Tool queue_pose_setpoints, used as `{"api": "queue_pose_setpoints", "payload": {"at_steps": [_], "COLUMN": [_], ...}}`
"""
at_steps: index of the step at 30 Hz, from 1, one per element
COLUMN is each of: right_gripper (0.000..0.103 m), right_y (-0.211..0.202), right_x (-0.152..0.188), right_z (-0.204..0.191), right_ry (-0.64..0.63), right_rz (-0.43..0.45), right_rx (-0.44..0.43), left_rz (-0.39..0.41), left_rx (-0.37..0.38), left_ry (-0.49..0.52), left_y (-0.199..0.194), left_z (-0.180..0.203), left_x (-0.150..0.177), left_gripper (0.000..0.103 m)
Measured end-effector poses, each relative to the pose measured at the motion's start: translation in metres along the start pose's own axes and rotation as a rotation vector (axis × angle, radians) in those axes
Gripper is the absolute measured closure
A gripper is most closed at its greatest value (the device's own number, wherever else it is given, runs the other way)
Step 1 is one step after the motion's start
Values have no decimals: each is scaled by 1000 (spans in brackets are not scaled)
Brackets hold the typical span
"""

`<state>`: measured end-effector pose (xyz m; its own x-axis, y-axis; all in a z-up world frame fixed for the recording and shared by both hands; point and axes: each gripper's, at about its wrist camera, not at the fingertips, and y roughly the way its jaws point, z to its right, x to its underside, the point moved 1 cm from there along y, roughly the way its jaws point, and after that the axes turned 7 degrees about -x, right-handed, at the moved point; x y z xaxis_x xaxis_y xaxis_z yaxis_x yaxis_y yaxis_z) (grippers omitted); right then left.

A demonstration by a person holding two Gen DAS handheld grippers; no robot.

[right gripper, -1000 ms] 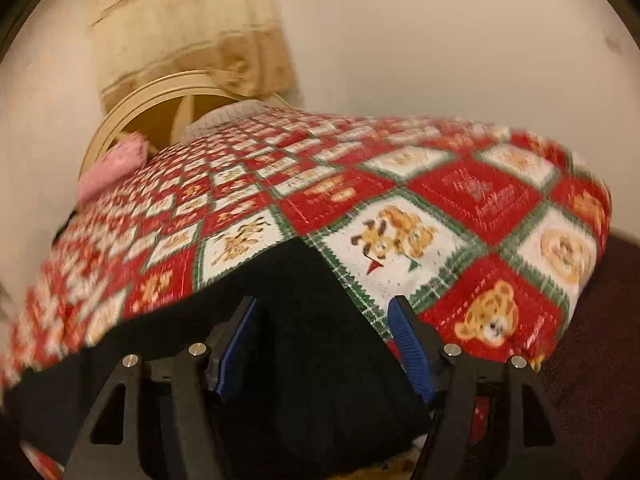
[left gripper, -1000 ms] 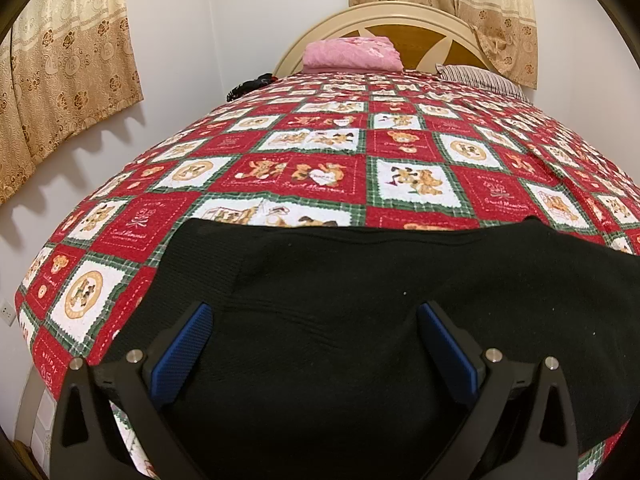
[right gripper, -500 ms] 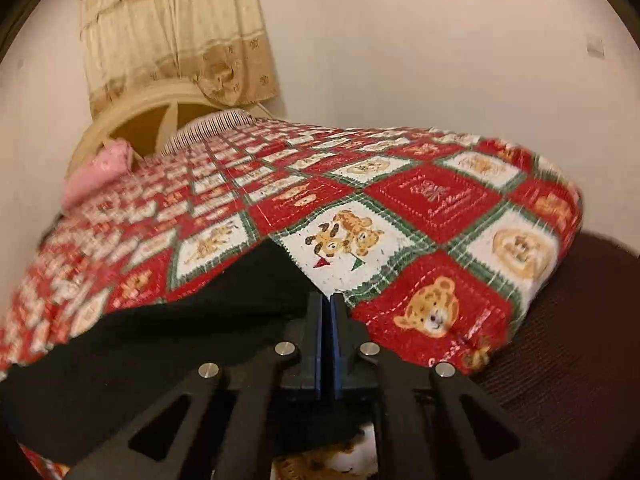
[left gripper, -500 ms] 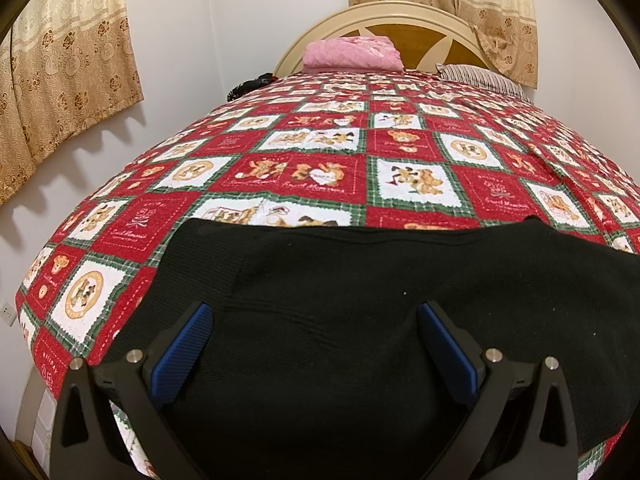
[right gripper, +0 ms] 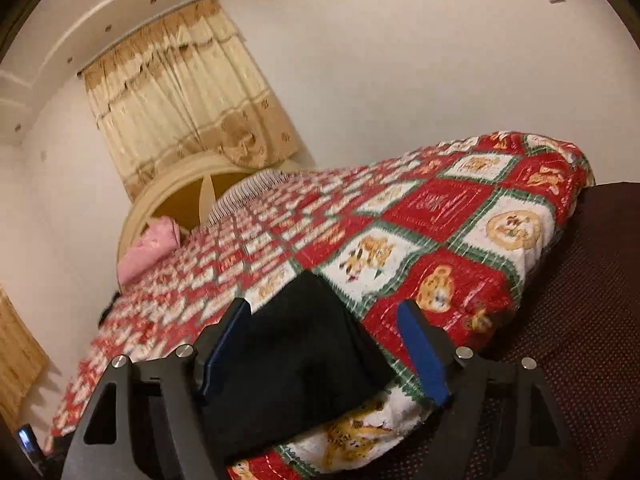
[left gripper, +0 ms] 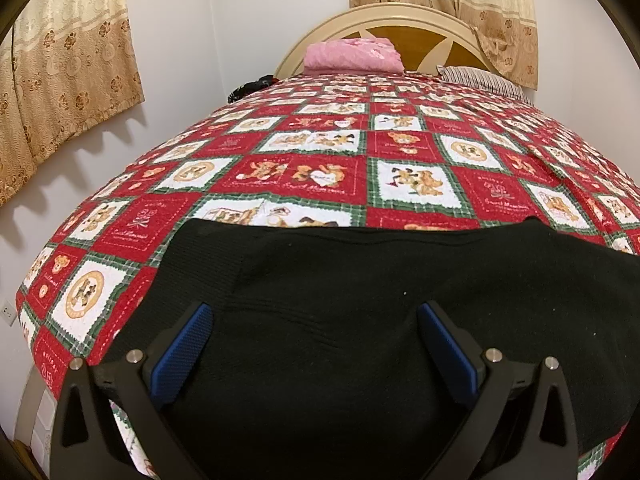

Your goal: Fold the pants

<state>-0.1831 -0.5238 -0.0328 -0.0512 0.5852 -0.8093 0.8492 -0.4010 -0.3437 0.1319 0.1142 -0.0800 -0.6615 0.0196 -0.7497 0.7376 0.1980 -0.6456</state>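
Right wrist: maroon floor (right gripper: 580,340), bed corner (right gripper: 560,168)

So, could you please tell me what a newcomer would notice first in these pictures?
The red patchwork quilt with bear pictures covers the whole bed. Black pants lie spread across its near end, under the two open grippers. A pink pillow sits at the far headboard.

The pants (left gripper: 360,320) are lying across the near end of the quilt (left gripper: 320,176) on the bed, and I am holding my left gripper (left gripper: 316,344) over them. At the far end a pillow (left gripper: 352,54) is sitting before the headboard (left gripper: 400,20). My right gripper (right gripper: 324,344) is straddling the pants' end near the quilt's corner (right gripper: 552,184).
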Motion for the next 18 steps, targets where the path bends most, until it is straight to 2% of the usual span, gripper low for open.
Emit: {"api": "queue_pose_setpoints", "payload": {"at_steps": [2,5,8,11,13,15,18], "right_gripper": [26,27,27,27,34,55,66], "right_y": [10,10,8,8,10,11,12], "right_x": [10,13,18,23,25,27,28], "right_z": [-1,-8,-7,-13,-20,-23,-22], "right_ry": [9,-2,30,-3,-41,-71,-95], "right_rz": [-55,-47,-31,-58,-79,-95,-108], "right_rx": [45,105,122,149,187,223,214], "left_rz": [2,6,7,7,9,9,9], "left_rx": [-3,-9,-14,-14,-14,-15,-14], "left_ry": [-1,-2,-1,-1,-2,-3,-3], "left_y": [-1,-1,-2,-3,-3,-2,-2], "left_z": [0,0,1,1,1,1,1], "left_x": [0,0,1,2,2,2,2], "left_gripper": [0,0,0,0,0,0,0]}}
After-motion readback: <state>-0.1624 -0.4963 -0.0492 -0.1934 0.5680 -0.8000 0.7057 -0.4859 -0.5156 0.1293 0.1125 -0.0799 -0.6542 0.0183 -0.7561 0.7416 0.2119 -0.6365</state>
